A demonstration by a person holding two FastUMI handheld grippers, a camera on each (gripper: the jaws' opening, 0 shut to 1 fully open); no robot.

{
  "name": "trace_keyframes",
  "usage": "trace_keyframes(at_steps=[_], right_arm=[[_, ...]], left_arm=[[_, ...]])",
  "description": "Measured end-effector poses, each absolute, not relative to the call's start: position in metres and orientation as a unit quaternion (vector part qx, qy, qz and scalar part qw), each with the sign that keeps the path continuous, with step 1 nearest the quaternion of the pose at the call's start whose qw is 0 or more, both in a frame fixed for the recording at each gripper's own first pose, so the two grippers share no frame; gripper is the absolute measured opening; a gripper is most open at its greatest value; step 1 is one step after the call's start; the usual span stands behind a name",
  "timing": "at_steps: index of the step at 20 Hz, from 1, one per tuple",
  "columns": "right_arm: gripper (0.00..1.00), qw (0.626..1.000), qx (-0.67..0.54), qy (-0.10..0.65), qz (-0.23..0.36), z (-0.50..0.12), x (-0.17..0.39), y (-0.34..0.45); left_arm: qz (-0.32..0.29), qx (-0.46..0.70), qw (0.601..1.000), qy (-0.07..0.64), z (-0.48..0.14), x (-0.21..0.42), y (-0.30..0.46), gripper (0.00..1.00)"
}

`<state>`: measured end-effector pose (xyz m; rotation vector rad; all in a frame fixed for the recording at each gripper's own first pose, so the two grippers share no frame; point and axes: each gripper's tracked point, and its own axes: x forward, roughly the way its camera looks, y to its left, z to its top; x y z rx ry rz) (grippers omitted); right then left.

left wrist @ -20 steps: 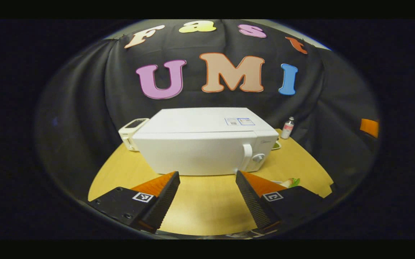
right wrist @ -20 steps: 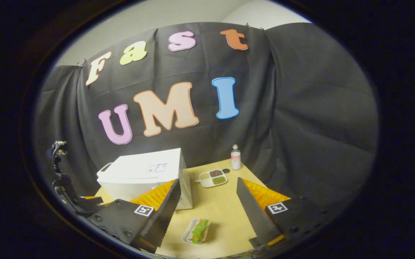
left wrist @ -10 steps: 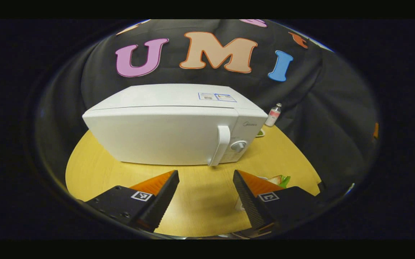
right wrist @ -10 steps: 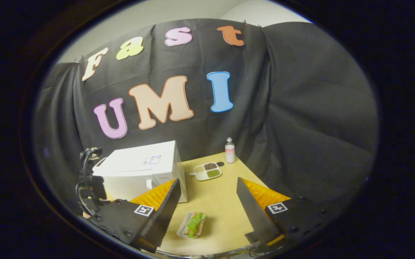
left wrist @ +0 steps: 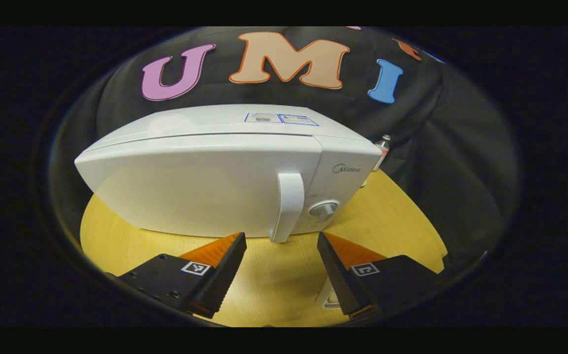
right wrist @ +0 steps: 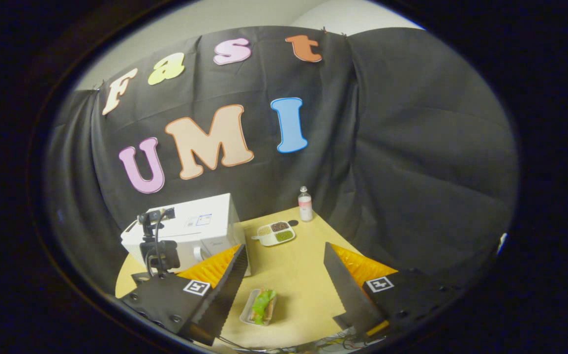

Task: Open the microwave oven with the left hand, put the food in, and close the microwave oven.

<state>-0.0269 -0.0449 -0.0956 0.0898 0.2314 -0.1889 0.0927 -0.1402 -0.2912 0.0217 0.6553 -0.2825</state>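
Microwave (left wrist: 205, 182) door shut as we hold the left gripper (left wrist: 281, 268) open near its handle (left wrist: 287, 205); right gripper (right wrist: 284, 275) open above the food (right wrist: 262, 306).

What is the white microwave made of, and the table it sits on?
The microwave looks like smooth, glossy white plastic or painted metal; soft reflections show on its door, so I can't tell which. The table looks like pale wood or wood-look laminate, with faint grain lines.

Left hand-held gripper (left wrist: 280, 268) and right hand-held gripper (right wrist: 284, 280) both hover with fingers spread wide, gripping nothing
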Motion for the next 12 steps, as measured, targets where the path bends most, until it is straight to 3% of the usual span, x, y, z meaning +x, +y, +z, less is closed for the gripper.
trace_keyframes(at_steps=[1,2,3,5,6,7,12], right_arm=[[0.92,0.987,0.047,0.116,-0.097,-0.096,-0.027,-0.046],[0.98,0.987,0.05,0.117,-0.1,-0.097,-0.027,-0.048],[0.98,0.986,0.053,0.117,-0.103,-0.097,-0.028,-0.049],[0.98,0.985,0.056,0.117,-0.11,-0.097,-0.027,-0.053],[0.92,0.985,0.057,0.118,-0.113,-0.097,-0.028,-0.055],[0.98,0.984,0.057,0.118,-0.117,-0.098,-0.028,-0.057],[0.98,0.983,0.056,0.125,-0.127,-0.098,-0.028,-0.063]], left_arm=[[-0.137,0.011,0.938,0.319,-0.294,0.099,-0.143,0.83],[-0.134,0.013,0.939,0.316,-0.298,0.107,-0.145,0.83],[-0.132,0.014,0.94,0.316,-0.301,0.111,-0.147,0.87],[-0.131,0.016,0.938,0.32,-0.308,0.117,-0.152,0.78],[-0.132,0.018,0.938,0.319,-0.31,0.121,-0.155,0.76],[-0.131,0.024,0.939,0.316,-0.312,0.125,-0.157,0.75],[-0.119,0.027,0.936,0.329,-0.324,0.129,-0.157,0.61]])
